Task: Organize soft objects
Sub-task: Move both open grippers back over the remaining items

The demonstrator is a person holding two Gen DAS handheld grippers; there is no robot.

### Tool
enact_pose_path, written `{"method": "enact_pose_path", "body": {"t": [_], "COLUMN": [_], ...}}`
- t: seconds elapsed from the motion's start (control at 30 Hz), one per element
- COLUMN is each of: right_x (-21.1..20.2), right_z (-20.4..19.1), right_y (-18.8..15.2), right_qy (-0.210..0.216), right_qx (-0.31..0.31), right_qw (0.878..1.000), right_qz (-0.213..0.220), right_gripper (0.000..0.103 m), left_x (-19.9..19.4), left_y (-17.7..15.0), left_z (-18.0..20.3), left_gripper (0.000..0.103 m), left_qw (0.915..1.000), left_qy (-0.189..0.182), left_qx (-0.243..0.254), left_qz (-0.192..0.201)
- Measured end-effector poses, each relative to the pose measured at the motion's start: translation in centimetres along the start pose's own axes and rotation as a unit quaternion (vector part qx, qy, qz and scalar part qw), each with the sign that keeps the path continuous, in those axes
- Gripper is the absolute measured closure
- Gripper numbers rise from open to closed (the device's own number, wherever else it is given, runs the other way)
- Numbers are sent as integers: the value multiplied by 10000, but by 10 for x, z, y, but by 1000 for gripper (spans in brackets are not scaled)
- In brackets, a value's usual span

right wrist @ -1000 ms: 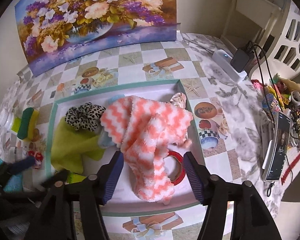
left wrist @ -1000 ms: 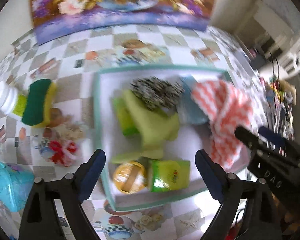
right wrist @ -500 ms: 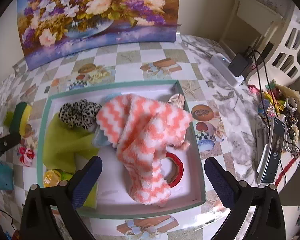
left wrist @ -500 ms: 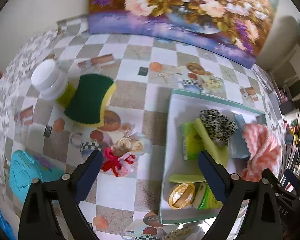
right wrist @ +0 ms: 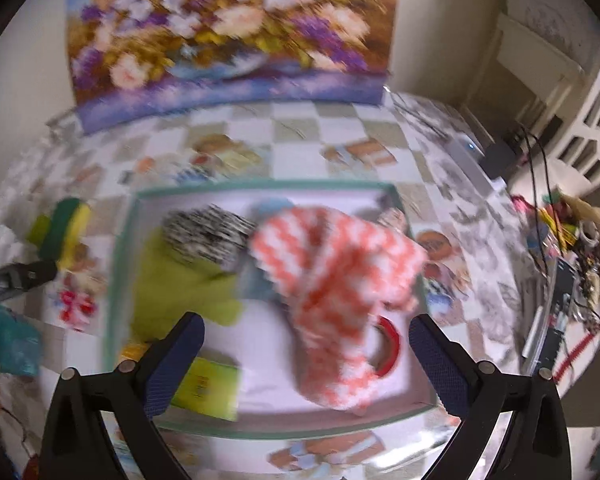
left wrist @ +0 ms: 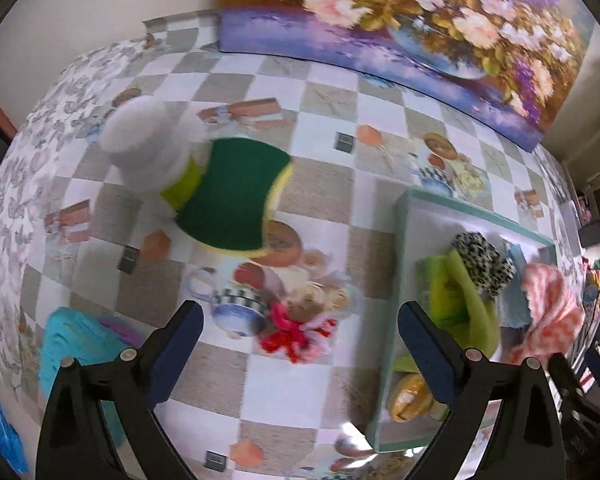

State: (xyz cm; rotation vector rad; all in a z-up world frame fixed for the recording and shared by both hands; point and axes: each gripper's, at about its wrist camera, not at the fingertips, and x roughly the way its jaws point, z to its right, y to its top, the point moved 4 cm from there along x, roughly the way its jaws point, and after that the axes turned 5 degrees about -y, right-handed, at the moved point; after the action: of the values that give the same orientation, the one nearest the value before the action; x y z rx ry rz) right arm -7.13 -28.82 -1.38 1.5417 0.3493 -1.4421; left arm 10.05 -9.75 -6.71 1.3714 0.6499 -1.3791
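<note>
1. Over the checked worktop (left wrist: pixel 324 396), left wrist view: the left claw (left wrist: pixel 300 344) stands wide open with nothing between its pads, poised above a red-and-pink ribbon bow (left wrist: pixel 296 336) lying just left of the green-rimmed tray (left wrist: pixel 384 364).
2. Judged from this view, the step in hand is collecting a soft item left outside the tray; done well, it means dropping straight onto the bow, closing on its bulk rather than a loose loop, and staying clear of the tray wall.
3. Count here: one green-and-yellow sponge (left wrist: pixel 236 192) touching one white-capped bottle (left wrist: pixel 148 148), one turquoise container (left wrist: pixel 76 344), one bow.
4. Above the tray, right wrist view: the right claw (right wrist: pixel 306 354) is also spread wide and empty, with the orange-and-white fleece cloth (right wrist: pixel 336 276) lying loose beneath it inside the tray (right wrist: pixel 118 280).
5. Count in the tray, despite blur: one fleece cloth, one leopard-print scrunchie (right wrist: pixel 204 232), one lime-green cloth (right wrist: pixel 176 284), one red tape roll (right wrist: pixel 390 344), one yellow-green packet (right wrist: pixel 204 388).
</note>
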Motion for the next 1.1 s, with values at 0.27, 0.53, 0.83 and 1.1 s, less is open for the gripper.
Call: {"method": "enact_pose_path", "body": {"t": [0.27,0.53,0.83,1.1], "right_x": [6,12,23,29], "right_z": [-43,-77,-126,-145], "right_y": [-3,-5,-7,-7], "right_qy": [277,487,527,533], "right_qx": [-202,-227,-461,-619], "right_qw": [9993,9979,9961,9949], "right_qz": [-175,-357,-539,-591], "right_gripper": [0,0,0,0], "left_x": [-6,-10,-5,7], "left_y": [9,11,8,7], "left_z": [-37,-60,-68,-62], "left_gripper": [5,5,5,5], "left_qw": [9995,9987,9986,9987], "left_qy": [123,179,186,135], "left_qx": [-298,-480,-501,-465], "left_qz": [54,76,-36,-153]}}
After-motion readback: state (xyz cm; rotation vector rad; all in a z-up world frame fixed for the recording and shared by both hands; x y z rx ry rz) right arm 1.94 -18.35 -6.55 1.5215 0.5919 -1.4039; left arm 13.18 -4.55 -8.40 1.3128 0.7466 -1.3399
